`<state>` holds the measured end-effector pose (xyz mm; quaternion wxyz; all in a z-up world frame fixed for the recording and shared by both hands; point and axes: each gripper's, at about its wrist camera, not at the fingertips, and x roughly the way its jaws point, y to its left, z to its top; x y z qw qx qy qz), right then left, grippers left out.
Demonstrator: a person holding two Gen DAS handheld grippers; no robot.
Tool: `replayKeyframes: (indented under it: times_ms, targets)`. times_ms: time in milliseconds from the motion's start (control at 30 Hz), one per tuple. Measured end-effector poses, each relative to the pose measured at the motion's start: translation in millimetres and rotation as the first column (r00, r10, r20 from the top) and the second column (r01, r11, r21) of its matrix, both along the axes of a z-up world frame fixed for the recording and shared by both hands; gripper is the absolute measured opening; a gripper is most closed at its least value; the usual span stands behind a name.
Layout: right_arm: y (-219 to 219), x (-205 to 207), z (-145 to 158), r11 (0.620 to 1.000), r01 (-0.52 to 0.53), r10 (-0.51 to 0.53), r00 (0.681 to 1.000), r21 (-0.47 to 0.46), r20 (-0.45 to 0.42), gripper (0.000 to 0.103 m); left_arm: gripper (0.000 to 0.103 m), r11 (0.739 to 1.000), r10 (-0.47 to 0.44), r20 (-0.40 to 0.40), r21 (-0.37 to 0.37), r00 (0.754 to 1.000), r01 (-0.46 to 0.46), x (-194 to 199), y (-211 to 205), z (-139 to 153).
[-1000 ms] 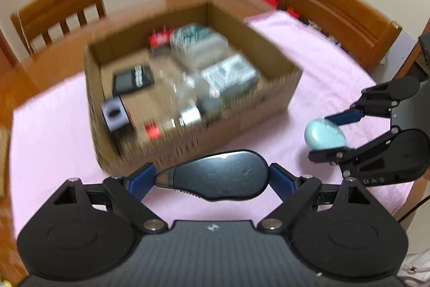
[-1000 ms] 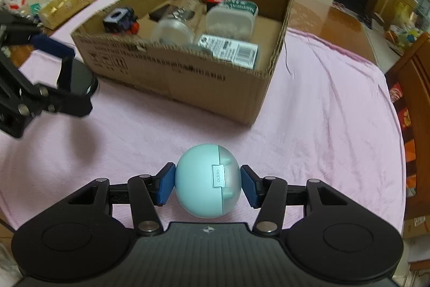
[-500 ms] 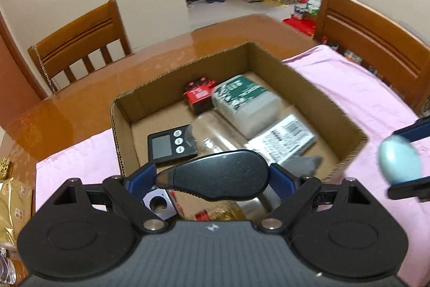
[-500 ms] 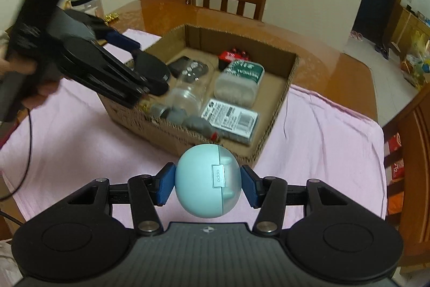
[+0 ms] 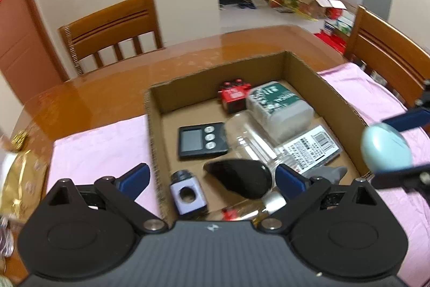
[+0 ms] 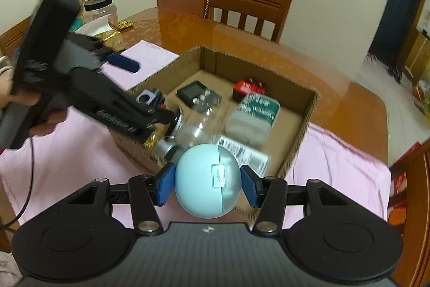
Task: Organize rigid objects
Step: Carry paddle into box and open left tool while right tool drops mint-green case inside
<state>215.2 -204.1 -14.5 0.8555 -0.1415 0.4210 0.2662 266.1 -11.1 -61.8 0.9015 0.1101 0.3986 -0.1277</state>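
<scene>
Two claws hang over one wooden desk (image 5: 242, 42), which carries a pink cloth (image 5: 102, 149) and, on it, an open cardboard box (image 5: 301, 71). Wooden chairs (image 6: 250, 7) stand beyond the desk's far edge.

Ahead of and below the left claw (image 5: 211, 178), whose blue fingers (image 5: 134, 176) stand wide apart and grip nothing, the box lies open. A black mouse-shaped object (image 5: 237, 178) sits between those spread fingers in the view, blurred, touching neither pad; whether it rests on the box floor cannot be told. Past it lie a clear jar (image 5: 250, 139) on its side, a white tub with a green label (image 5: 279, 109), a flat pack with a barcode (image 5: 311, 149), a black timer (image 5: 201, 140) with three buttons, a red item (image 5: 233, 96) at the far wall, and nearest the left finger a small purple-white cube (image 5: 188, 192). A slim tube with a silver cap (image 5: 255, 206) lies just under the claw's body.

Closed on the pale blue egg-shaped case (image 6: 208, 180), the right claw (image 6: 208, 182) holds it above the box's near wall, both pads pressed to its sides. The left claw's linkage crosses the box's left corner in the right wrist view, hiding part of the contents. Beyond that claw, a black-lidded jar (image 6: 100, 8) and gold-wrapped packets (image 6: 110, 36) stand on the bare wood.
</scene>
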Motion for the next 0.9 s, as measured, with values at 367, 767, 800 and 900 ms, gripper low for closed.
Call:
replayKeyframes:
  times_ms: [367, 767, 800, 900]
  targets:
    - [43.5, 67.5, -2.2, 0.998, -0.049, 0.05, 0.998, 0.036, -0.025, 0.058, 0.101, 0.979, 0.192, 0.014, -0.074, 0.981, -0.19, -32.2, 42.1, 20.3]
    - [101.9, 154.3, -31.1, 0.999, -0.038, 0.038, 0.996, 0.002, -0.082, 0.055, 0.101, 0.947, 0.3, 0.045, -0.131, 0.953, -0.292, -48.7, 72.6, 30.5]
    - [105.0, 158.5, -34.4, 0.999, -0.036, 0.035, 0.996, -0.009, -0.088, 0.054, 0.101, 0.947, 0.301, 0.044, -0.133, 0.953, -0.293, -49.6, 73.7, 30.0]
    - [110.7, 166.2, -41.1, 0.999, -0.036, 0.034, 0.995, -0.023, -0.095, 0.058, 0.101, 0.947, 0.3, 0.059, -0.137, 0.952, -0.29, -53.6, 75.9, 29.6]
